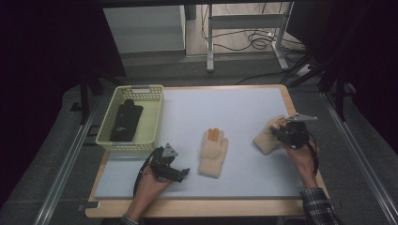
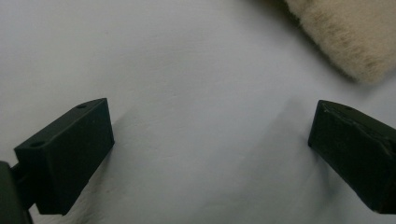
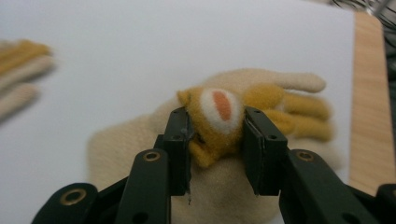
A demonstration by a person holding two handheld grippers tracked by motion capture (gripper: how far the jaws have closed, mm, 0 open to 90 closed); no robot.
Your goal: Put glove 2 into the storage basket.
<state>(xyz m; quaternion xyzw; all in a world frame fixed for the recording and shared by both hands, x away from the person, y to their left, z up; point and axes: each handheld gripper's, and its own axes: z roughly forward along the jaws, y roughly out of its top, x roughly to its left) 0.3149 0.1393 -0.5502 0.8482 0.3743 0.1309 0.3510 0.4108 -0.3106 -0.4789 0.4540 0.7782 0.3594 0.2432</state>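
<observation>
View from above: two cream gloves lie on the pale mat [image 1: 244, 108] of a wooden table [image 1: 202, 208]. The right gripper [image 1: 280, 130], held in the person's right hand [image 1: 300, 157], sits over the right-hand glove [image 1: 266, 138] near the mat's right edge. The right gripper view shows its jaws closed in on a raised orange patch [image 3: 219, 119] sewn to the back of that glove [image 3: 140, 144], one pad against each side of the patch, so the glove is pinched by this bump and not by its cuff or fingers. The glove's long axis runs from the cuff, nearest the gripper, out to the orange fingertips [image 3: 303, 109], which point toward the wooden margin.

The left gripper [image 1: 180, 172] rests low near the front of the mat with its jaws wide apart and nothing between them; in its own view the fuzzy edge of the middle glove [image 2: 345, 37] lies beyond the far jaw, near but apart. This middle glove [image 1: 213, 152] lies just to the right of the left gripper, fingers pointing away from the person.

A yellow basket [image 1: 152, 122] at the mat's left rear holds a black glove [image 1: 126, 121]. It is well apart from the right gripper, with the middle glove lying between them.
</observation>
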